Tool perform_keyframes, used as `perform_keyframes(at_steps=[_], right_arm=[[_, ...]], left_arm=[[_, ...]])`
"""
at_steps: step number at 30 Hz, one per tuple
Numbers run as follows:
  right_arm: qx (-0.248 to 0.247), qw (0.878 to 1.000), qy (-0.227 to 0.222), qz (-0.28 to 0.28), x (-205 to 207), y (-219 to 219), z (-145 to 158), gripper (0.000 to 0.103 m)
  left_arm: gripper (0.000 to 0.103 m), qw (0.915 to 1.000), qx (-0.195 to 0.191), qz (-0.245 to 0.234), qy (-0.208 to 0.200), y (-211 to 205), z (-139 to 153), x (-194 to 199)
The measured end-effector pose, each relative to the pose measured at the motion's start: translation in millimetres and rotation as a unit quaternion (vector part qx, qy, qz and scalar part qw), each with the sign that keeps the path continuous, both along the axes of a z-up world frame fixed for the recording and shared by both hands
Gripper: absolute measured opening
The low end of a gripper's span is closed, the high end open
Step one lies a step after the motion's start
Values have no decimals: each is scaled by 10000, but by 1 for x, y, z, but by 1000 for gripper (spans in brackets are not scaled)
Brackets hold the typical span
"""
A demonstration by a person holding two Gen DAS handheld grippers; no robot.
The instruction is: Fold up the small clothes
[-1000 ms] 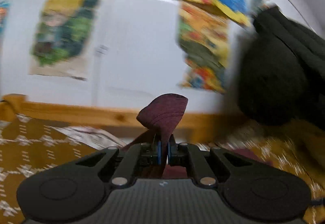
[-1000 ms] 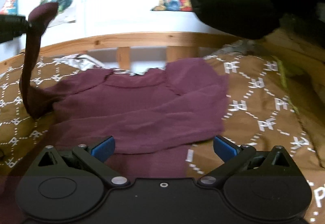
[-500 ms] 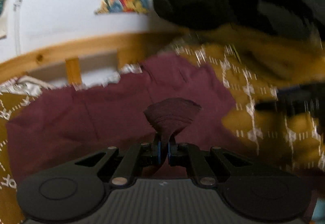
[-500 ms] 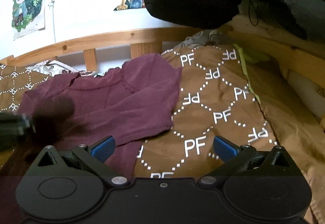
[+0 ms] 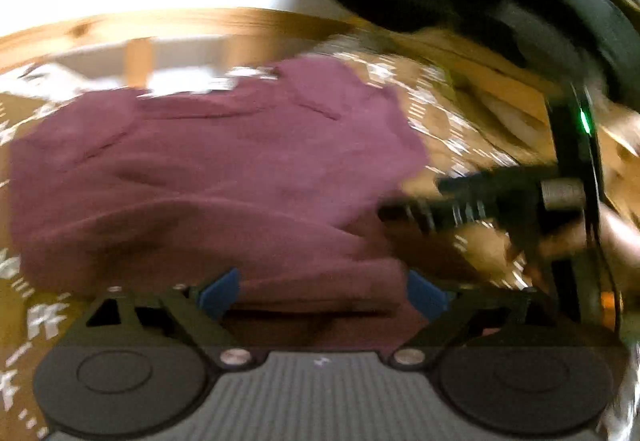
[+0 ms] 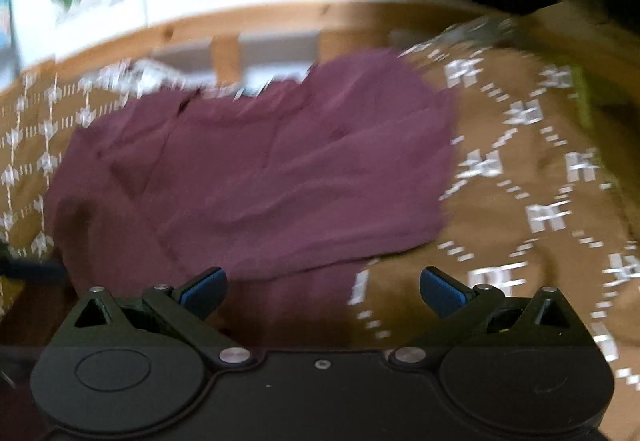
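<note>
**user_a:** so where's the maroon top [image 5: 224,177] at? Both views are pretty blurry

**user_b:** it lies spread on the brown patterned bedspread [image 6: 520,177], neckline toward the wooden bed rail [image 6: 256,21]. The left sleeve is folded in across the body. The left gripper [image 5: 322,291] sits low over the near hem with its jaws spread wide, they've just been opening, and nothing is pinched between the blue pads; the cloth simply lies below them

**user_a:** and the other one?

**user_b:** the right gripper [image 6: 322,289] is spread wide too and holds nothing. It hangs over the top's near right corner, one pad above the fabric, the other above bare bedspread. In the left view it pokes in from the right, just beside the top's right edge

**user_a:** how does that fabric behave though

**user_b:** looks like thin, light knit, totally limp, no stiffness at all. It probably drapes and wrinkles wherever it's lifted, and the soft bedding under it gives no firm backing. Best guess is to pinch an edge or corner, like the right sleeve end or the hem, since a grab mid-panel would just bunch up both layers
</note>
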State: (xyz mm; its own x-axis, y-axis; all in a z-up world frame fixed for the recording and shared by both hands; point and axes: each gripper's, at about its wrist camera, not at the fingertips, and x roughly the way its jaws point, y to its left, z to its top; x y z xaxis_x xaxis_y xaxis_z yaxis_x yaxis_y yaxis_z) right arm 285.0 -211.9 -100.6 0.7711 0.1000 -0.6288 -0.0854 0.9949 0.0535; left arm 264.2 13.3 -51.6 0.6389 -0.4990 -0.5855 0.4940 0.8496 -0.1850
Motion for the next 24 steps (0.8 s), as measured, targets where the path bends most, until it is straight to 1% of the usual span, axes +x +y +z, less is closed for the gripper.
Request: perform_keyframes(at_steps=[2, 3, 4, 5, 7, 8, 11, 12, 14, 16, 17, 18, 20, 22, 23, 24], right_arm=[[-100, 9998, 89, 122, 4, 18, -7, 102], [-151, 9997, 112, 174, 4, 25, -10, 102], [-228, 9994, 125, 235, 4, 34, -13, 102], [-309, 9990, 139, 297, 2, 40, -16, 102], [-601, 9972, 168, 408, -4, 52, -21, 102], [-747, 9961, 160, 436, -7, 56, -23, 102], [-1053, 9930, 54, 536, -19, 62, -28, 102], [-1119, 9920, 27, 580, -21, 62, -29, 102], [-1193, 9908, -22, 630, -25, 60, -27, 102], [-1165, 9914, -9, 590, -25, 56, -25, 102], [-1132, 9919, 3, 574, -24, 55, -24, 102], [-1109, 9922, 10, 570, -24, 54, -24, 102], [-1034, 9931, -86, 545, -26, 51, -21, 102], [-975, 9939, -198, 476, -28, 49, -17, 102], [-976, 9941, -243, 406, -29, 47, -16, 102], [-987, 9942, -281, 324, -29, 46, -16, 102]], left_arm=[[99, 9978, 24, 664, -29, 14, 4, 5], [101, 9944, 107, 1049, -70, 21, 4, 8], [103, 9886, 244, 1478, -124, 27, 4, 11], [103, 9803, 407, 1924, -189, 34, 3, 15], [103, 9631, 634, 2607, -196, 46, -1, 24], [103, 9561, 697, 2843, -110, 54, -2, 30], [103, 9395, 676, 3346, 289, 75, -8, 45], [103, 9319, 706, 3532, 440, 79, -11, 51], [103, 9160, 849, 3864, 672, 87, -15, 61], [103, 9034, 1078, 4058, 872, 92, -22, 72], [103, 9026, 1149, 4037, 954, 93, -27, 77], [103, 9040, 1185, 3991, 972, 94, -31, 79], [103, 9060, 1212, 3962, 863, 94, -33, 78], [102, 9068, 1229, 3942, 843, 94, -30, 74], [102, 9071, 1161, 3955, 852, 94, -26, 70], [102, 9102, 1017, 3937, 782, 94, -22, 65]])
